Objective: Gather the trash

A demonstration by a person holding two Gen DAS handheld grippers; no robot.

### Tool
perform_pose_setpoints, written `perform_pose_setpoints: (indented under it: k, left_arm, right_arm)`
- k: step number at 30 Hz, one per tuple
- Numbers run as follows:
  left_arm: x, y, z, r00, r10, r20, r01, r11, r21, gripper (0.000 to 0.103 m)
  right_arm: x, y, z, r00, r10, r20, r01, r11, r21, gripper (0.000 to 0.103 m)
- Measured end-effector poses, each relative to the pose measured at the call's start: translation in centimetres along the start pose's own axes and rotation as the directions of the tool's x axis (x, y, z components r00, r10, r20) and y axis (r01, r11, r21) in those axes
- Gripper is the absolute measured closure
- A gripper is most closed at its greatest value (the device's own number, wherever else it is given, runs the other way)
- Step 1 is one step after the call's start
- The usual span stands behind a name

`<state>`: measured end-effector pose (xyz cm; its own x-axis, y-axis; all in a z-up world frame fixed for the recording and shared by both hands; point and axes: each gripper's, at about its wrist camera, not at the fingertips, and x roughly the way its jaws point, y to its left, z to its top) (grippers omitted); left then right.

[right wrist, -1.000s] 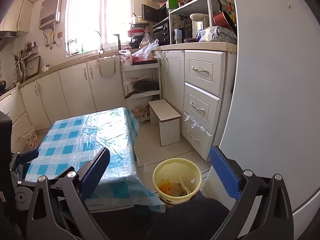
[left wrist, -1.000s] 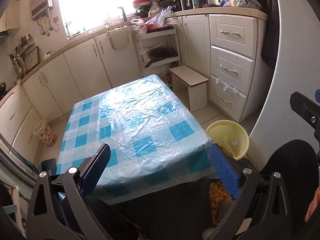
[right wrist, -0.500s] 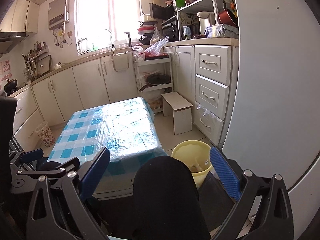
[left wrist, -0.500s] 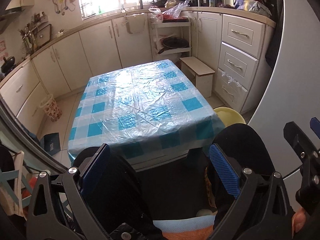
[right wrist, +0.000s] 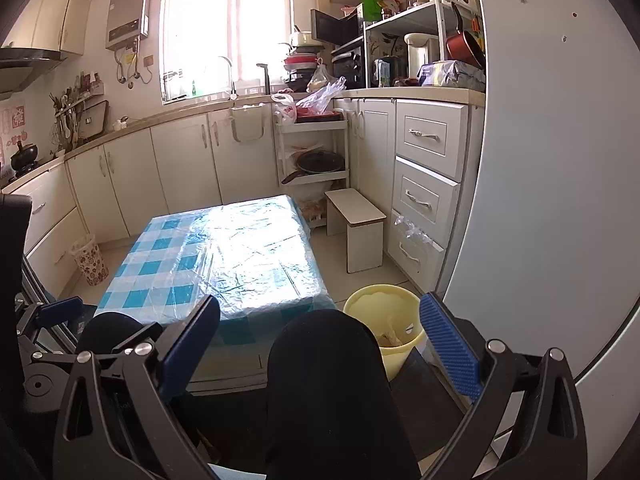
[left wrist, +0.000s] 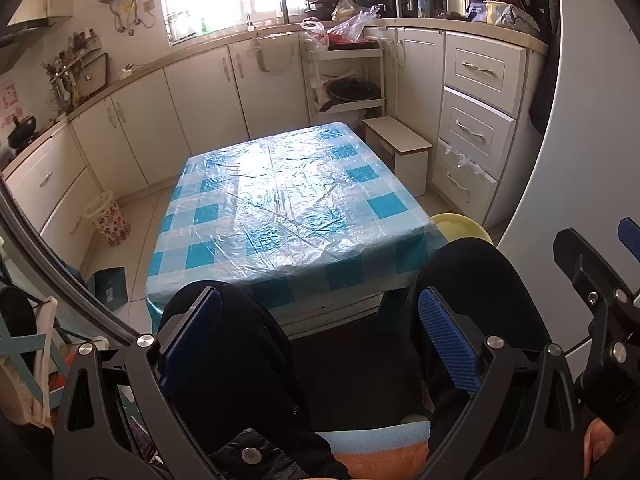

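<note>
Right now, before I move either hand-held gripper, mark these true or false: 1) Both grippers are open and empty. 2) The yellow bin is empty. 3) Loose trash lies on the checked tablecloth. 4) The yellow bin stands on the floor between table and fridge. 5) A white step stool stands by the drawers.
1) True: the left hand-held gripper and the right hand-held gripper are open, nothing between the fingers.
2) False: the yellow bin holds some scraps.
3) False: the checked tablecloth shows only its plastic cover.
4) True: beside the table corner, near the fridge.
5) True: the white step stool stands there.
</note>
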<state>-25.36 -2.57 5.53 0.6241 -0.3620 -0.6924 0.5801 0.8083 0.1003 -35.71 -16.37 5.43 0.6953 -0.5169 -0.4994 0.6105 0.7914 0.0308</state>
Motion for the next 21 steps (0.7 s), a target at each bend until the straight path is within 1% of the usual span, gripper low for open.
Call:
perform_pose_setpoints:
  k: [11,21]
  left_arm:
    - [0.0,1.4,-0.2,0.999,0.041,-0.003,-0.041,0.998,-0.049,0.008]
    - [0.2,1.7,-0.4,0.999,0.049,-0.011,-0.05,0.997,-0.063,0.008]
  right_arm:
    - [-0.1,0.5,-0.2,1.0,-0.009,-0.004,0.009,1.0,-0.005,0.007]
    - [0.0,0.7,-0.3,1.0,-0.004,-0.016,0.004,1.0,-0.015,0.007]
